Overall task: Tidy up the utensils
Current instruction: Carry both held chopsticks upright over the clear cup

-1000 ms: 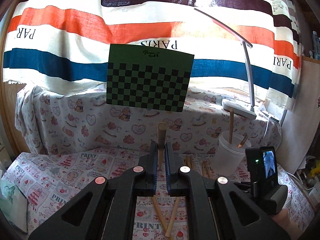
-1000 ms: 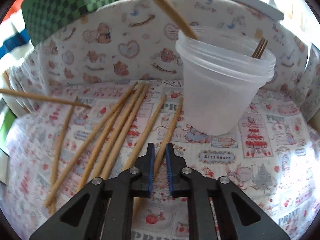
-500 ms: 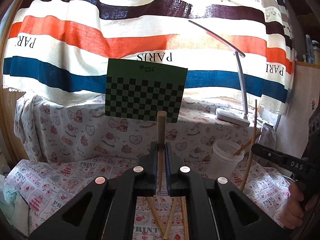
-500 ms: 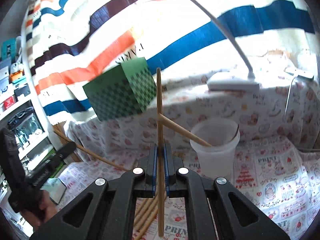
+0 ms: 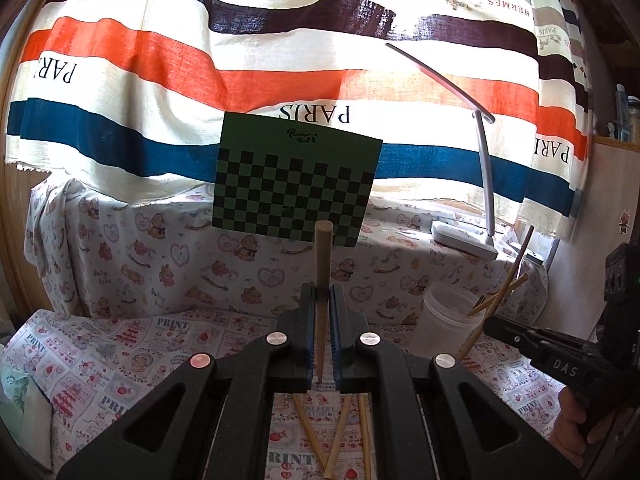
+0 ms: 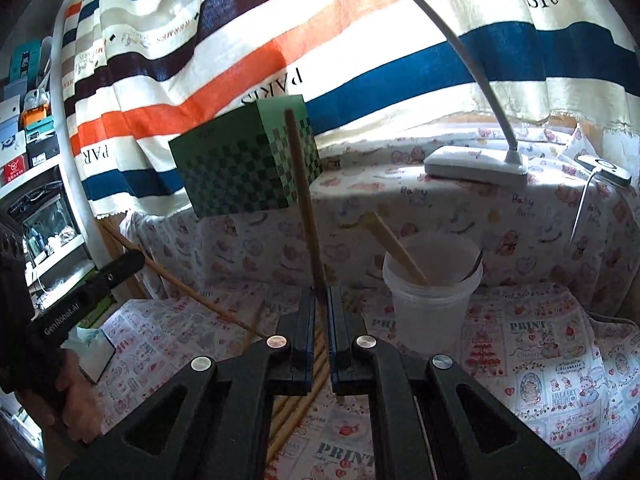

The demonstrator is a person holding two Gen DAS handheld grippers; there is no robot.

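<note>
Lifted off the desk since a second ago, the right tool (image 6: 319, 322) now carries one chopstick (image 6: 305, 208) up in the air, where before it sat low among the sticks lying flat. Its jaws are pressed together on that chopstick, which stands nearly upright between them, its upper end rising well above the tips and its lower end poking out just beneath them. Ahead of this tool and to its right stands the translucent cup (image 6: 434, 292) on the printed cloth of the desk (image 6: 540, 352); a wooden utensil handle (image 6: 394, 246) leans out of the cup toward the tool's left. Below the tool, more loose chopsticks (image 6: 298, 404) lie on the cloth.

The left tool (image 5: 320, 322) has barely shifted. Its jaws are pinched on a second chopstick (image 5: 322, 256), held upright, thick end above the tips and the thin end just below them. Under this tool, several chopsticks (image 5: 344, 432) lie crossed on the cloth. The cup (image 5: 452, 320) sits ahead and to its right, and the right tool with its chopstick shows at the far right of that view, close beside the cup, gripped by a hand (image 5: 574, 420). Straight ahead beyond both tools, a green checkered board (image 5: 296, 184) hangs against a striped curtain, with a white desk lamp (image 5: 464, 236) on the covered ledge to the right.
</note>
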